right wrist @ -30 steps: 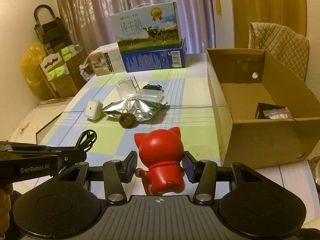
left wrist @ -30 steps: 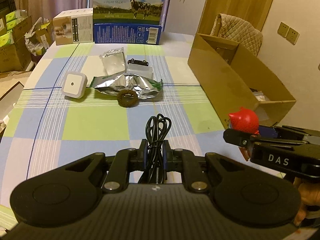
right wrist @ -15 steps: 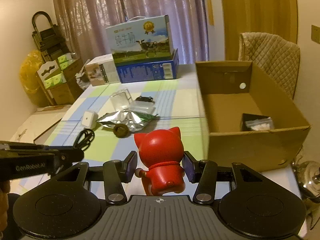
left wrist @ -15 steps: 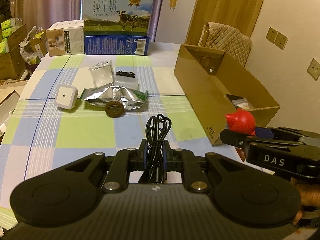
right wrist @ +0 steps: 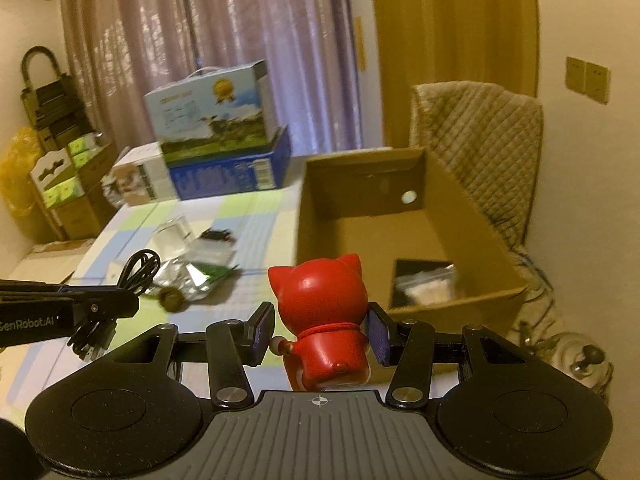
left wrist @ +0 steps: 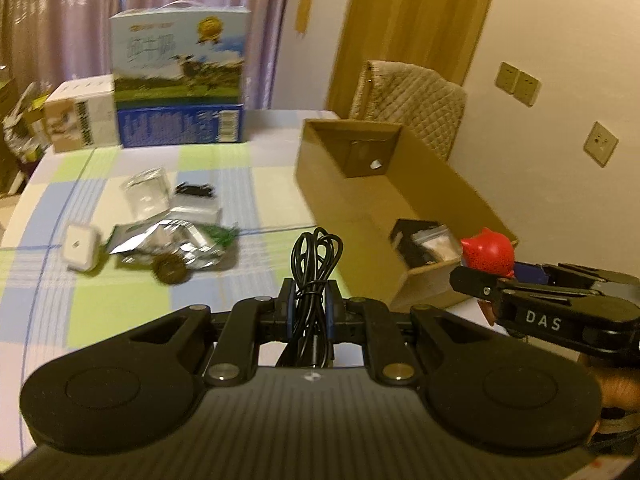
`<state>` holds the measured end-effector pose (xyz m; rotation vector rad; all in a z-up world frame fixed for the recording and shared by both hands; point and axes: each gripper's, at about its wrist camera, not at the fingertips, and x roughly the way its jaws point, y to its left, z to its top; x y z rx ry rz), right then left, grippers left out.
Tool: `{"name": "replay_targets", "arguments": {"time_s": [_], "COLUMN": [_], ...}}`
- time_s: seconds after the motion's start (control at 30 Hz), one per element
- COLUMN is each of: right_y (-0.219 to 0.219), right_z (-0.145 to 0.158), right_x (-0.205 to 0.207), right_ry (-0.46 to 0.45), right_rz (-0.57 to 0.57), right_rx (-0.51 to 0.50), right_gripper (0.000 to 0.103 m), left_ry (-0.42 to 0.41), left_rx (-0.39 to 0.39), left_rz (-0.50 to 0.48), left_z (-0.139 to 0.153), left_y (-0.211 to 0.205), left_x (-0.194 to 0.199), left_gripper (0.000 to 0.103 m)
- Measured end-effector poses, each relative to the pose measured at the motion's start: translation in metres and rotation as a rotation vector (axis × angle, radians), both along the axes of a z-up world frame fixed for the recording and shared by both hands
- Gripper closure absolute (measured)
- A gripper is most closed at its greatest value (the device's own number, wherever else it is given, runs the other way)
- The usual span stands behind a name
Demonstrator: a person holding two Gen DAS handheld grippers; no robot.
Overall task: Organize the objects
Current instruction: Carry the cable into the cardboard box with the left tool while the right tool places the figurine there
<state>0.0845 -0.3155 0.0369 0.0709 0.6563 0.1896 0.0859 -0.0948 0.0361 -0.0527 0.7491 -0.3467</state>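
left gripper (left wrist: 308, 304) clamped on coiled black cable (left wrist: 316, 264), above worktop (left wrist: 120, 300) | right gripper (right wrist: 320, 334) clamped on red cat figure (right wrist: 324, 320), at cardboard box's (right wrist: 460, 308) near edge

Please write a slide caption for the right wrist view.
Right gripper holds red cat figurine near open cardboard box.

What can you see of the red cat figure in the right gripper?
The red cat figure is glossy, hard-looking, with a round head, two pointed ears and a thin red cord at the neck. It stands upright with its back to the right wrist camera, facing the cardboard box. The right gripper clamps its body from both sides with blue-padded fingers. It is held off the table; its face is hidden.
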Motion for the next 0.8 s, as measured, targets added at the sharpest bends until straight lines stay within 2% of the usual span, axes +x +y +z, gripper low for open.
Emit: {"name": "replay_targets", "arguments": {"time_s": [0.27,0.57,0.8], "right_y": [-0.032,-0.066,-0.082], "right_z": [0.006,-0.001,-0.009], "right_x": [0.028,0.066,0.084], "right_ry": [-0.021,-0.014,0.009], "right_rz": [-0.039,-0.093,-0.116], "right_rx": [-0.024,-0.003,0.011], "right_gripper": [0.057,0.057,0.057], "left_ry": [-0.006,-0.009,0.008], "left_rx": [-0.019,-0.028,-0.049], "left_rz": [-0.092,-0.130,-0.154], "left_z": [0.007,0.008,-0.003], "left_y": [-0.055,-0.100,-0.125], "left_x": [0.029,0.067,0.096], "left_gripper": [0.092,0.092,0.092]}}
